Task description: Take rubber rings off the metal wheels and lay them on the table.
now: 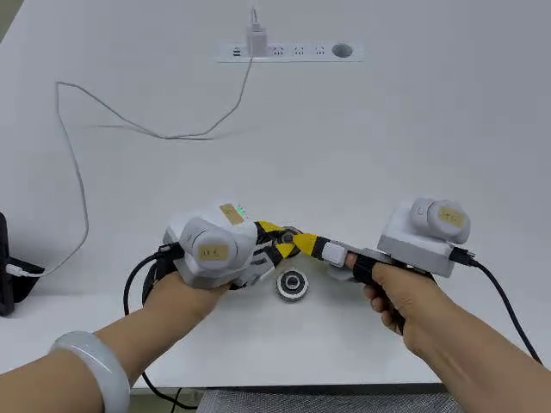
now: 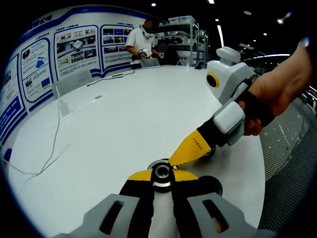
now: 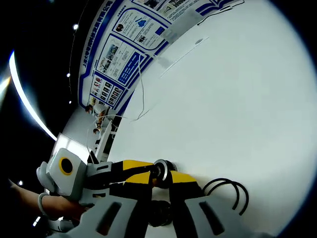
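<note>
Nearest your edge of the table (image 1: 405,112), a second metal wheel (image 1: 293,285) lies flat and untouched. Its rim looks dark, so I judge its rubber ring is still on, though it is too small to be sure.

Just beyond it your two grippers meet tip to tip above the table. The left gripper (image 1: 277,241) has its fingers closed on the held wheel (image 2: 162,173), with the silver hub facing that gripper's camera. The right gripper (image 1: 303,243) comes in from the side with its fingers drawn together, their yellow tips touching that wheel's rim. Whether they have a ring pinched between them, I cannot tell.

In the right gripper view some black loops (image 3: 227,191) lie on the table beside the fingers. They could be rings already off or a cable; I cannot tell which.

Further out lie a grey cable (image 1: 73,163) and a power strip (image 1: 288,52), well apart from the work.

So you seem to be early: one wheel is being stripped, one waits, and the laying down has mostly yet to be done.
</note>
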